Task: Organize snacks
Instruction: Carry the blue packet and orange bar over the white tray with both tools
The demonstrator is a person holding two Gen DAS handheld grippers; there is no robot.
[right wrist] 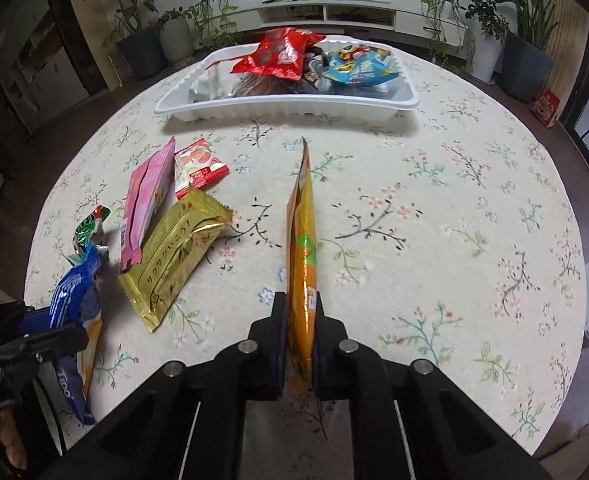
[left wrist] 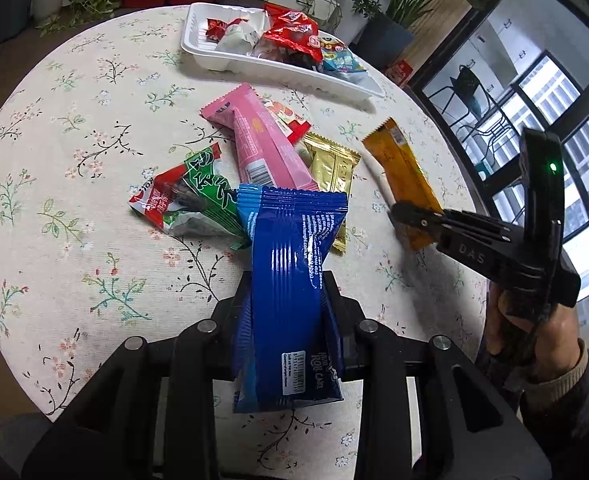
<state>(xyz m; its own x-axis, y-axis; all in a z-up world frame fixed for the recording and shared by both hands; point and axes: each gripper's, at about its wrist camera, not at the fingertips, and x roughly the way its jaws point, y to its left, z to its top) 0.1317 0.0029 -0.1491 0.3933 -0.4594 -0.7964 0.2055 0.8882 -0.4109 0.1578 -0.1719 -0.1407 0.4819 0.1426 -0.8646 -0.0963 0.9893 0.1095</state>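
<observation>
Grippers both loaded. Left gripper (left wrist: 286, 300) is clamped on a blue pack (left wrist: 290, 280), jaws narrow, pads pressing its sides near the lower half; the pack stands up along the fingers, its crimped top end over the pile on the table (left wrist: 54, 160).

Right gripper (right wrist: 299, 344) is clamped on an orange bar (right wrist: 303, 248). Jaws nearly together, with the bar's near end pinched edge-on between the pads and its far end pointing toward the tray (right wrist: 286, 110). In the left wrist view the same gripper sits at the bar's near end, with a hand (left wrist: 534, 328) on its handle.

Loose on the floral cloth:
- pink bar (left wrist: 262, 140), lying across the pile
- gold pack (left wrist: 334, 168), partly under the pink bar and just beside the orange bar's side
- small red-and-white pack (right wrist: 200, 166), touching the pink bar's far end
- green-and-red pack (left wrist: 186, 196), next to the blue pack's top end

White tray is at the far side of the table, well apart from the pile. It holds a red bag (right wrist: 278, 56), a light blue bag (right wrist: 354, 68) and other wrappers too jumbled to tell apart.
</observation>
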